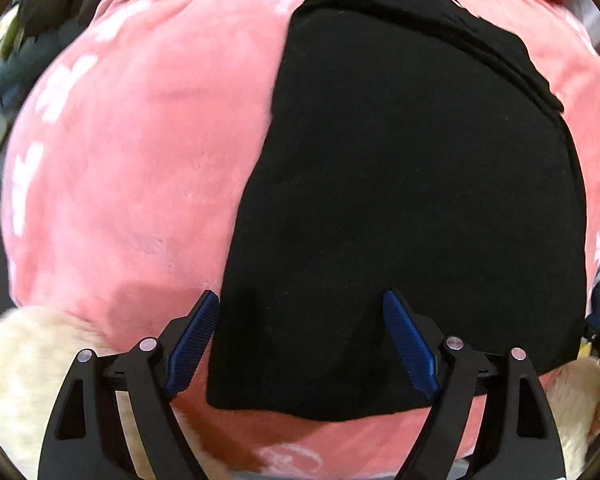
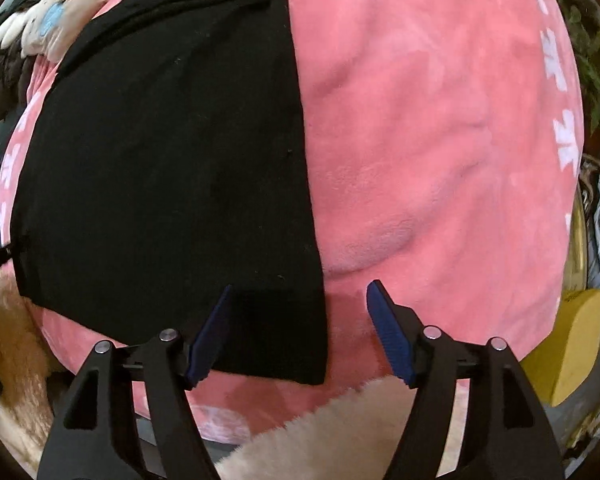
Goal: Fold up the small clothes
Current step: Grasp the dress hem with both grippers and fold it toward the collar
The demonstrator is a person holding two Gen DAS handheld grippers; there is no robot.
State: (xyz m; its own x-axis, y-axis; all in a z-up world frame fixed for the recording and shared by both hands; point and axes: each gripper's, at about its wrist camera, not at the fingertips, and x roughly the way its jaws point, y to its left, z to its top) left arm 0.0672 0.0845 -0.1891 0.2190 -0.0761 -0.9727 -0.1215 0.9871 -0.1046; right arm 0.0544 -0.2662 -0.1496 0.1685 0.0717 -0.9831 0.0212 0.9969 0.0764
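Observation:
A black garment (image 1: 412,184) lies flat on a pink fleece blanket (image 1: 140,168), with a folded band along its far edge. My left gripper (image 1: 300,300) is open and hovers over the garment's near left corner, its left finger over the pink blanket. In the right wrist view the same garment (image 2: 172,168) fills the left half on the blanket (image 2: 440,140). My right gripper (image 2: 300,292) is open and straddles the garment's near right corner. Neither gripper holds anything.
A cream fluffy throw (image 1: 24,364) lies at the near edge and also shows in the right wrist view (image 2: 340,432). A yellow object (image 2: 572,340) sits right of the blanket. A flower-shaped cushion (image 2: 60,12) and dark clothes (image 1: 60,4) lie at the far side.

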